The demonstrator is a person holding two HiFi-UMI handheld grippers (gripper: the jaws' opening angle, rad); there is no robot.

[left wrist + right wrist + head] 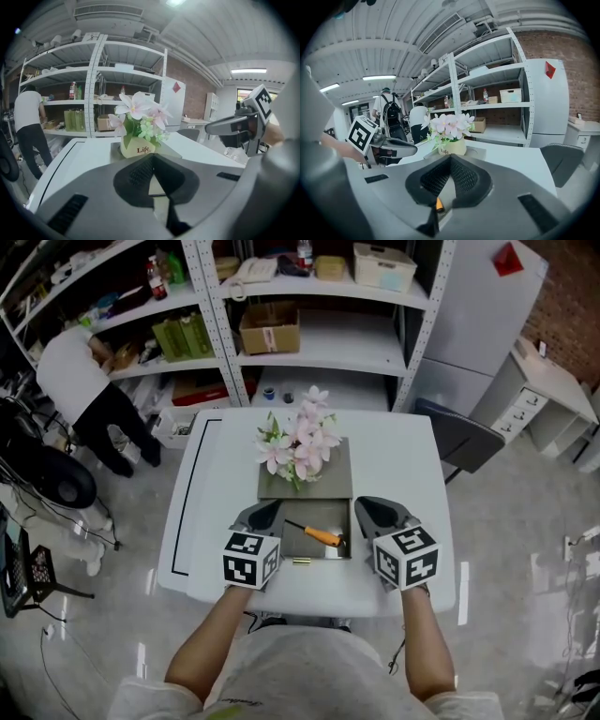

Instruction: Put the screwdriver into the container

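The screwdriver, orange-handled, lies slantwise inside the near, open half of the grey container, between the two grippers and touching neither. The left gripper sits at the container's left edge, its jaws pressed together on nothing. The right gripper sits at the right edge, likewise clenched and empty; a bit of the orange handle shows below its jaws. Both bare forearms reach forward from the bottom edge, jaws pointing away over the white table toward the flower pot.
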